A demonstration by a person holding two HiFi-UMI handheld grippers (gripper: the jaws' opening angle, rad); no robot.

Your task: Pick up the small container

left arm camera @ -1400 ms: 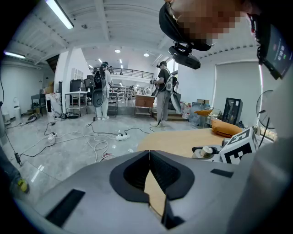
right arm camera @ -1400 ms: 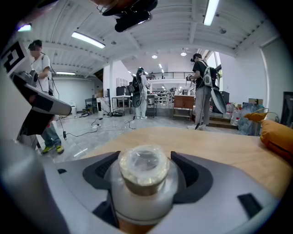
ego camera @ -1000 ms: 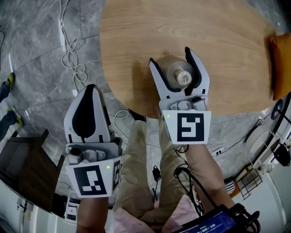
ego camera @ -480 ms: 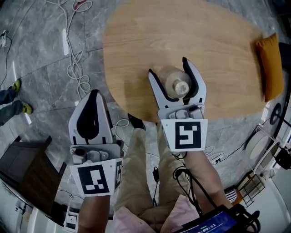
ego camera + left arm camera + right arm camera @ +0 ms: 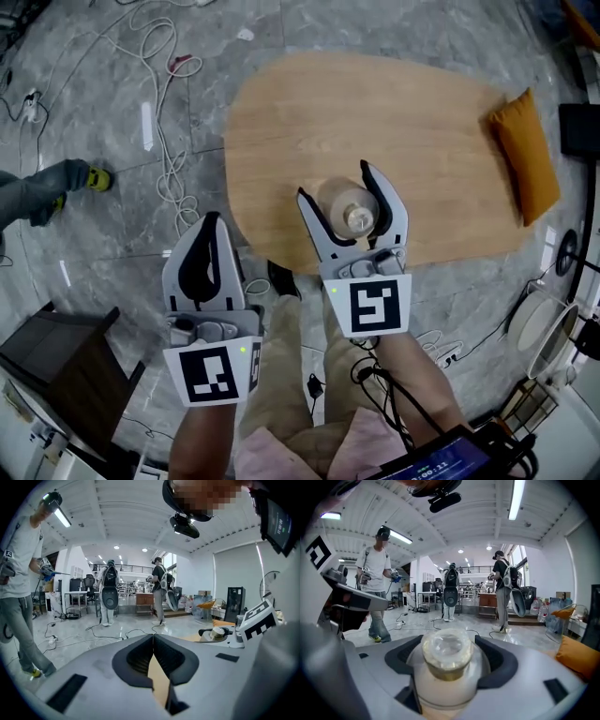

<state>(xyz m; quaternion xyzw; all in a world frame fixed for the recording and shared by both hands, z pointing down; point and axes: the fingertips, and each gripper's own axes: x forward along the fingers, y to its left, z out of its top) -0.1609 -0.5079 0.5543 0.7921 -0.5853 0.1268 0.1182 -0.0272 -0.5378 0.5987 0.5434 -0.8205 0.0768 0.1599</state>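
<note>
Over the table (image 5: pixel 431 131), my right gripper (image 5: pixel 337 185) clamps a small clear capped container (image 5: pixel 350 214), pale inside; my left gripper (image 5: pixel 210 221) is closed, empty.

- Grey marble floor (image 5: pixel 103 253) fills the head view's left, with white cables (image 5: pixel 183 199) looping at upper left.
- Oval wooden table (image 5: pixel 403 112) at centre, with an orange cushion (image 5: pixel 523 164) at its right end.
- Strip light (image 5: pixel 516 498) on the white ceiling.

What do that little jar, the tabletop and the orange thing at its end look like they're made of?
The small container looks like cloudy, translucent plastic, possibly glass: it has a milky body and a clear, glossy cap. The table looks like matte wood or wood-look laminate, with fine grain lines. The orange cushion seems to be soft fabric, judging by its puffed, rounded edges.
</note>
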